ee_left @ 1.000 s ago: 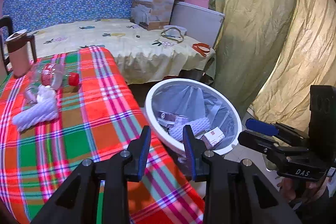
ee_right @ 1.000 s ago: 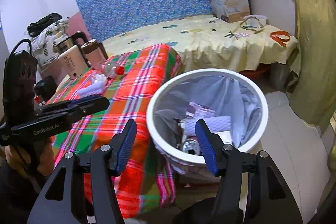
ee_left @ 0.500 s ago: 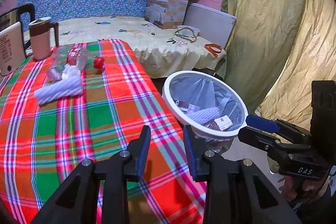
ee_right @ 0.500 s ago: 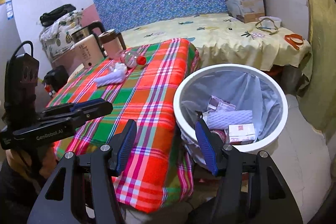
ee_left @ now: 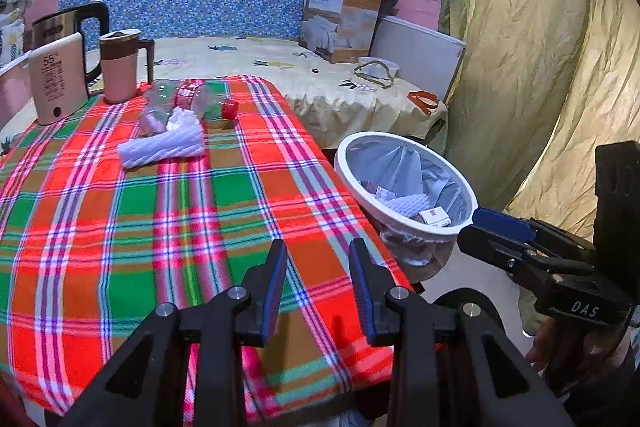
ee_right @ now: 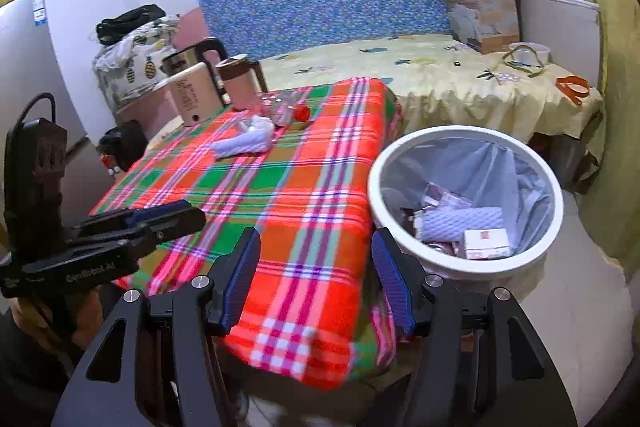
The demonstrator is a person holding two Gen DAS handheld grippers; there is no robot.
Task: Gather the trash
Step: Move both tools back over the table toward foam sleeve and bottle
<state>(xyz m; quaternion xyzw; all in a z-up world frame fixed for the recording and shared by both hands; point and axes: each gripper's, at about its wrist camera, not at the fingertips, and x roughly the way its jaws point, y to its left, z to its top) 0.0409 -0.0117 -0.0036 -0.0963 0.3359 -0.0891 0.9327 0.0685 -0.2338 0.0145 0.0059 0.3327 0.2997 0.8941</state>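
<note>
A white foam sleeve (ee_left: 162,148) (ee_right: 242,143) lies on the plaid tablecloth (ee_left: 140,227) at its far end. Behind it a crushed clear bottle with a red cap (ee_left: 192,99) (ee_right: 286,109) lies on its side. The white bin (ee_left: 404,227) (ee_right: 376,211) with a grey liner stands on the floor right of the table, holding small boxes and another foam sleeve. My left gripper (ee_left: 318,253) hovers open and empty over the table's near right corner. My right gripper (ee_right: 316,249) is open and empty over the near edge, between table and bin.
A beige kettle (ee_left: 60,79), a steel kettle behind it and a pink jug (ee_left: 120,65) stand at the table's far left. A bed (ee_left: 320,87) with a cardboard box (ee_left: 340,21) lies beyond. A yellow curtain (ee_left: 520,47) hangs on the right.
Both grippers have swung left from above the bin to over the table. The bin has slid right in both views, and the kettles have come into sight. Neither jaw gap changed.
</note>
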